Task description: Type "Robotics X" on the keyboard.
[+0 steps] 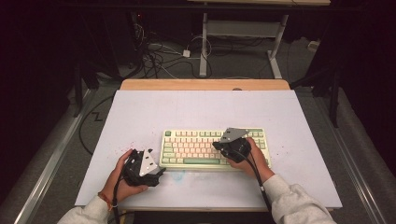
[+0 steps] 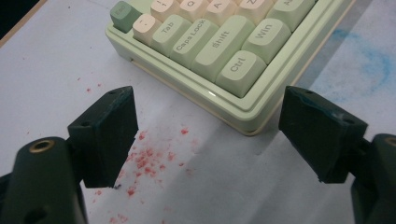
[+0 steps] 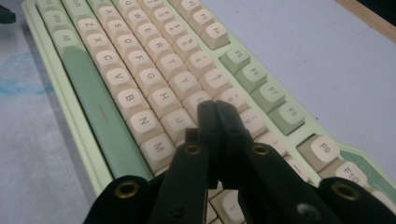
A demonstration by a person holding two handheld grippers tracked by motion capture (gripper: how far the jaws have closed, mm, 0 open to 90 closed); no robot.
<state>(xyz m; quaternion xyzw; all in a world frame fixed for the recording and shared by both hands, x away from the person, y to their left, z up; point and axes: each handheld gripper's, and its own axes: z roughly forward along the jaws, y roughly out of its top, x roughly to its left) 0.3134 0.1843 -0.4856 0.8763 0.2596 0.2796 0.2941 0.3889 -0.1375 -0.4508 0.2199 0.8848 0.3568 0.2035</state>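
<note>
Right tongs (image 3: 215, 109) pinched together over keyboard (image 3: 140, 84), left tongs (image 2: 210, 135) wide beside corner; sloppy poke could hit two keys.

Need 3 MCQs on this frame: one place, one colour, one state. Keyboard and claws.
1. Where is the left claw?
A. at the keyboard's Ctrl corner
B. over the F keys
C. off the table

2. What colour is the space bar?
A. cream
B. green
C. black

3. How do the right claw's jaws stand?
A. wide open
B. shut on a keycap
C. shut, nothing between them

Answers: 1 A, the left gripper view shows the Ctrl corner between the open jaws. 2 B, the long bar is green beside cream letter keys. 3 C, the right gripper view shows both jaws pressed together above the keys.
</note>
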